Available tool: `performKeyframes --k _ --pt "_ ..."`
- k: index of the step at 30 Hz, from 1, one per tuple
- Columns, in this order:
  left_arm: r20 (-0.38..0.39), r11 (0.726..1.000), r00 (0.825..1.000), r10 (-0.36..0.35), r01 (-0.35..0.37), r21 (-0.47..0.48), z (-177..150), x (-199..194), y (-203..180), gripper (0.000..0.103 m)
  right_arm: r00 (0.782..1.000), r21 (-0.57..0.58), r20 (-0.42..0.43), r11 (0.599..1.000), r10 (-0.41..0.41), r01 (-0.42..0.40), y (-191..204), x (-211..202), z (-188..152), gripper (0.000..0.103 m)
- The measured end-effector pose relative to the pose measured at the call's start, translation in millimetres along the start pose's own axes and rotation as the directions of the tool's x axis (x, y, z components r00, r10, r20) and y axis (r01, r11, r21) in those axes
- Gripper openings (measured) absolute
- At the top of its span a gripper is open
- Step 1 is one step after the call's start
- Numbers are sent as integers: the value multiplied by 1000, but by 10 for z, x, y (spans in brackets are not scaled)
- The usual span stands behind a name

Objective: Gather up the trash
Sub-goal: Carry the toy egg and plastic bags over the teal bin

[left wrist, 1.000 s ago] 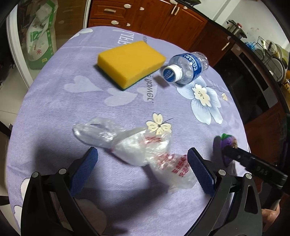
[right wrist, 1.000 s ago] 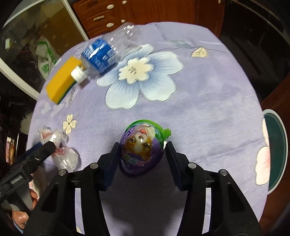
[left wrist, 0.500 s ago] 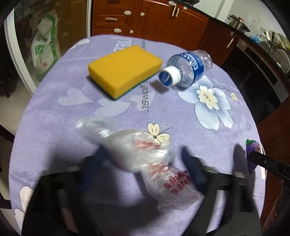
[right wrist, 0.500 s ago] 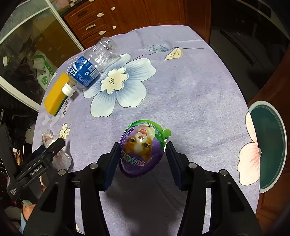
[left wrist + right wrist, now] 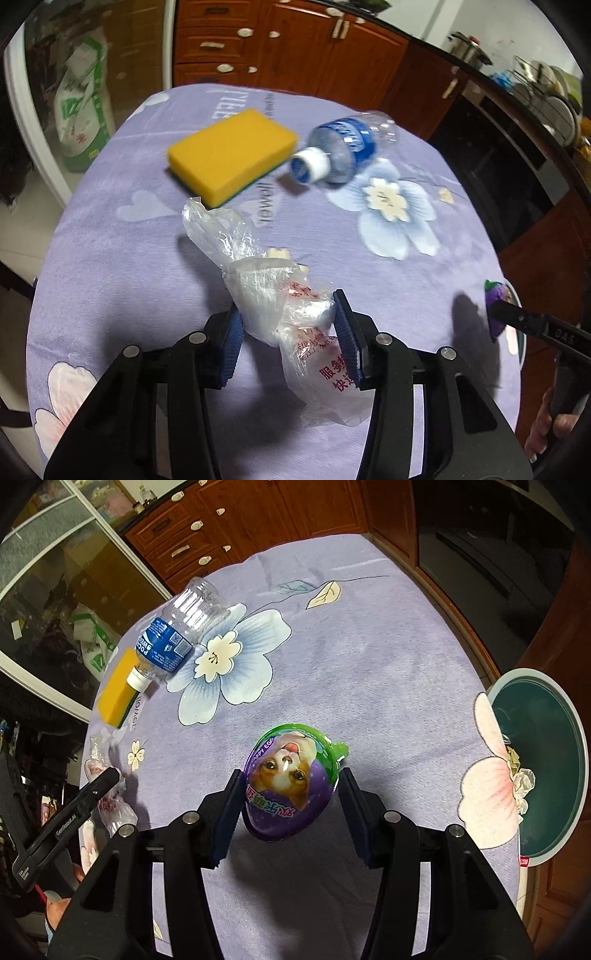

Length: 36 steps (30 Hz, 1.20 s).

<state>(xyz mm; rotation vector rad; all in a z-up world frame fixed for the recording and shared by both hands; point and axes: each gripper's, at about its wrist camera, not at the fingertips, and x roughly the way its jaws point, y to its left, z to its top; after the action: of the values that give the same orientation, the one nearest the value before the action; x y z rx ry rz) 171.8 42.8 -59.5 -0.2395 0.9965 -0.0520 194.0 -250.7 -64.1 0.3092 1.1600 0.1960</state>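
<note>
My left gripper (image 5: 288, 325) is shut on a crumpled clear plastic bag (image 5: 269, 299) with red print and holds it above the purple flowered tablecloth (image 5: 110, 258). My right gripper (image 5: 290, 794) is shut on a purple and green egg-shaped package (image 5: 288, 779) with a dog picture, lifted off the cloth. That egg (image 5: 496, 295) and the right gripper's finger show at the right edge of the left wrist view. The bag (image 5: 107, 805) and the left gripper show at the left of the right wrist view.
A yellow sponge (image 5: 232, 155) and an empty plastic bottle (image 5: 343, 147) with a blue label lie at the table's far side. A green round bin (image 5: 546, 760) with crumpled trash inside stands beside the table's right edge. Wooden cabinets stand behind.
My left gripper closed on the plastic bag and lifted it off the cloth. My right gripper rose higher with the egg, bringing the green bin into view.
</note>
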Motion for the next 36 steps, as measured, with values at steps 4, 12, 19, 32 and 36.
performKeyframes --k 4,12,19,32,36 --pt "3 998 999 -33 33 57 10 -82 -259 47 1000 18 17 1000 19 -20 -119 -109 -22 50" --pt "3 959 987 -160 155 239 18 -242 -1135 47 992 79 119 996 29 -38 -594 -624 -45 50" --pt "-29 916 978 -207 204 345 -42 -204 -1883 47 974 153 220 988 -52 19 -1234 -1147 -129 50" --pt "-120 827 963 -240 267 495 -292 22 -3030 48 964 318 243 948 -110 28 -2280 -1430 -357 50" --pt "-154 799 954 -257 299 521 -371 145 -3348 48 968 334 225 942 -113 32 -2441 -1421 -398 50"
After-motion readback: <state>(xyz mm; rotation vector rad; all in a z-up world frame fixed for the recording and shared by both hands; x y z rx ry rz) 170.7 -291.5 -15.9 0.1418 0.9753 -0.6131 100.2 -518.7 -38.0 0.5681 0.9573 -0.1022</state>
